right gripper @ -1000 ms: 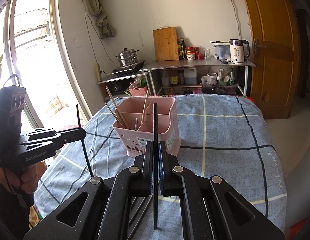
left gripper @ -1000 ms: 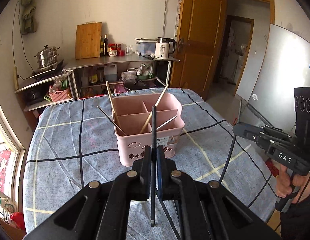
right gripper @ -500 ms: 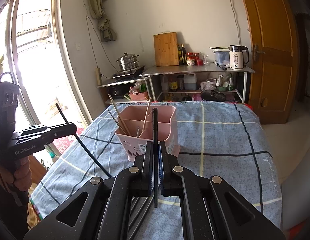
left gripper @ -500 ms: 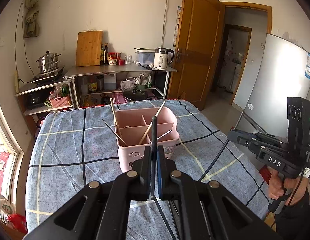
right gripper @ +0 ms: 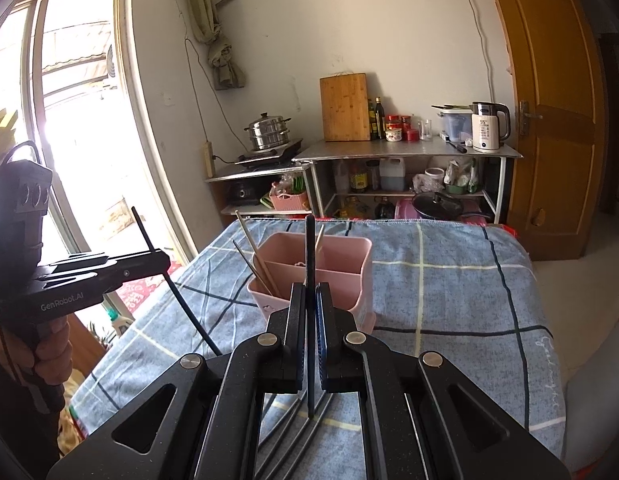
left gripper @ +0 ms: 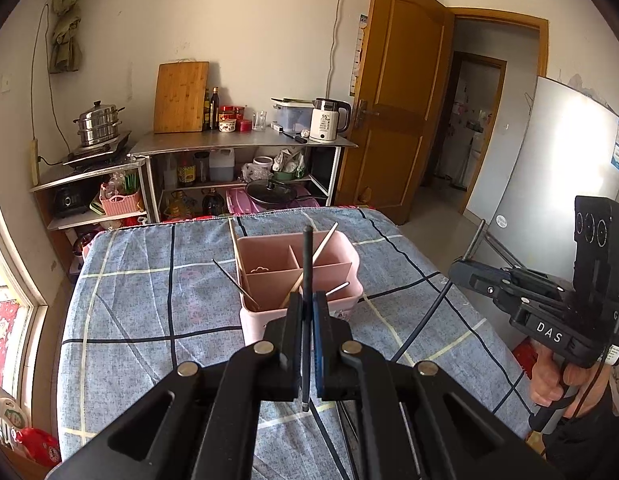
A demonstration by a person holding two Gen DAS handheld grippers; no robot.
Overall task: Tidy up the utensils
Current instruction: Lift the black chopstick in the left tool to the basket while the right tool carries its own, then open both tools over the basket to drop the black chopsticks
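A pink divided caddy (left gripper: 255, 326) stands mid-table and holds wooden chopsticks (left gripper: 235, 252) and thin metal ones (left gripper: 233, 280). My left gripper (left gripper: 307, 308) is shut on a black chopstick (left gripper: 307, 264) that stands upright just in front of the caddy. My right gripper (right gripper: 310, 300) is likewise shut on a black chopstick (right gripper: 310, 248), near the caddy (right gripper: 363, 276). Each wrist view shows the other gripper off to the side, above the table edge: the right gripper (left gripper: 455, 272) and the left gripper (right gripper: 165, 264), each with its stick slanting down. Several black chopsticks (right gripper: 293, 432) lie on the cloth beneath my right gripper.
A blue checked cloth (left gripper: 149, 300) covers the table. Behind it stands a metal shelf (left gripper: 245, 144) with a kettle, cutting board and pots. A wooden door (left gripper: 393, 112) and a fridge (left gripper: 549, 160) are to the right, a bright window (right gripper: 69, 120) to the left.
Both grippers have risen and drawn back from the caddy, which now looks lower and smaller. Each keeps its black chopstick clamped.
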